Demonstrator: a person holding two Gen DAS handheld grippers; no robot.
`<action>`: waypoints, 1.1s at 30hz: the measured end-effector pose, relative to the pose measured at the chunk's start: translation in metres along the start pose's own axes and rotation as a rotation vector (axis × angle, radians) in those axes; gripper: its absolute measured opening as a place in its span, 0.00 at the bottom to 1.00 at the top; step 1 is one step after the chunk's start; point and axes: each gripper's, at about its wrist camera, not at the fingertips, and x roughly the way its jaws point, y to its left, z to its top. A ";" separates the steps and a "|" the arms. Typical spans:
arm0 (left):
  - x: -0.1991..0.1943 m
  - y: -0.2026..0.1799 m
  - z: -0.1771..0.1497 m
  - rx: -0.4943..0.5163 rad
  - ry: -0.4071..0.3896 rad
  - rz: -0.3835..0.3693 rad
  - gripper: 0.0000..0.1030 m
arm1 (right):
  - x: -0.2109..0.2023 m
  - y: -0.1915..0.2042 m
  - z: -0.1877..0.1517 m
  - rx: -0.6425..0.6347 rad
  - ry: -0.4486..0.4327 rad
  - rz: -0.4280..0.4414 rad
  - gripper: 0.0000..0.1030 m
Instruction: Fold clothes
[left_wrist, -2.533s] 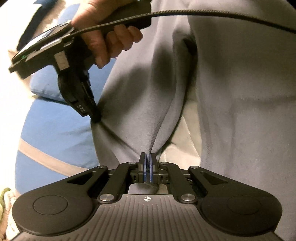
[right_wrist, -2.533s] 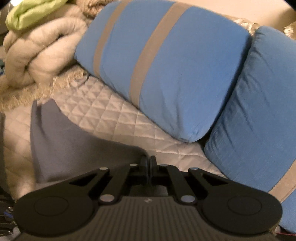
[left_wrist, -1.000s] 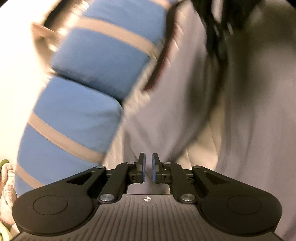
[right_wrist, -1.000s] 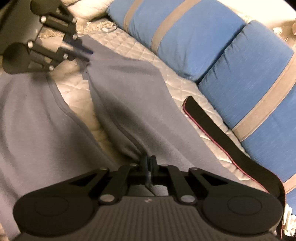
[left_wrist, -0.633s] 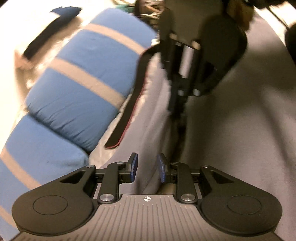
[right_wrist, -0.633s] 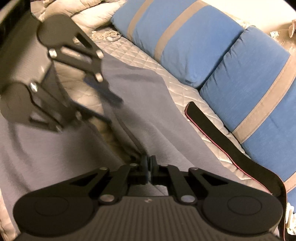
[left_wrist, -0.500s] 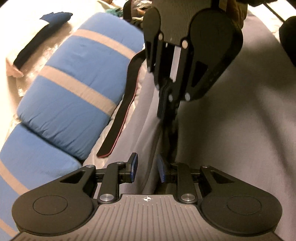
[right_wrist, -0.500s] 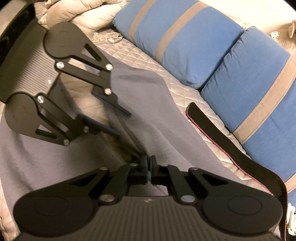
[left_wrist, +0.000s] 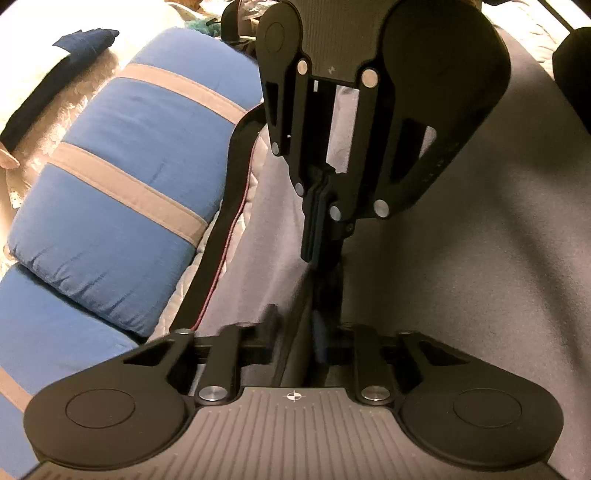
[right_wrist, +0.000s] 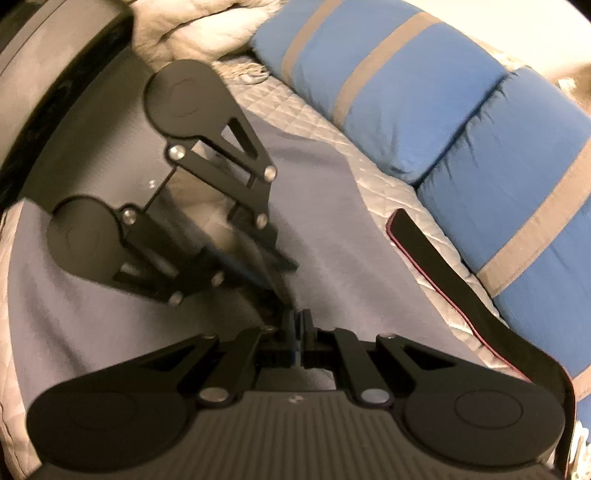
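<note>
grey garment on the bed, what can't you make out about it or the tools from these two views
- Grey knit garment: type and outline, cut off by the frame edges and covered by both tools, in both views.
- Left tool: fingertips motion-blurred in both views, jaws closing over a seam; layers caught unclear.
- Right tool: shut on a fold; the pinched edge is hidden by its own fingers.
- Black red-edged strap: near end hidden behind each tool's body.

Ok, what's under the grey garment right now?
Under the grey garment lies a quilted pale cover, showing along its far edge beside the blue cushions. Whatever else is beneath the cloth is hidden.
</note>
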 end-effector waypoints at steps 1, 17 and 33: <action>-0.001 -0.001 0.000 0.000 0.001 -0.013 0.04 | -0.001 0.000 0.000 -0.011 0.006 0.010 0.03; -0.005 -0.010 0.003 0.020 0.039 -0.151 0.03 | 0.063 -0.138 0.019 0.367 0.014 -0.066 0.58; 0.010 -0.006 0.006 0.011 0.063 -0.218 0.03 | 0.122 -0.148 0.018 0.306 0.101 0.135 0.02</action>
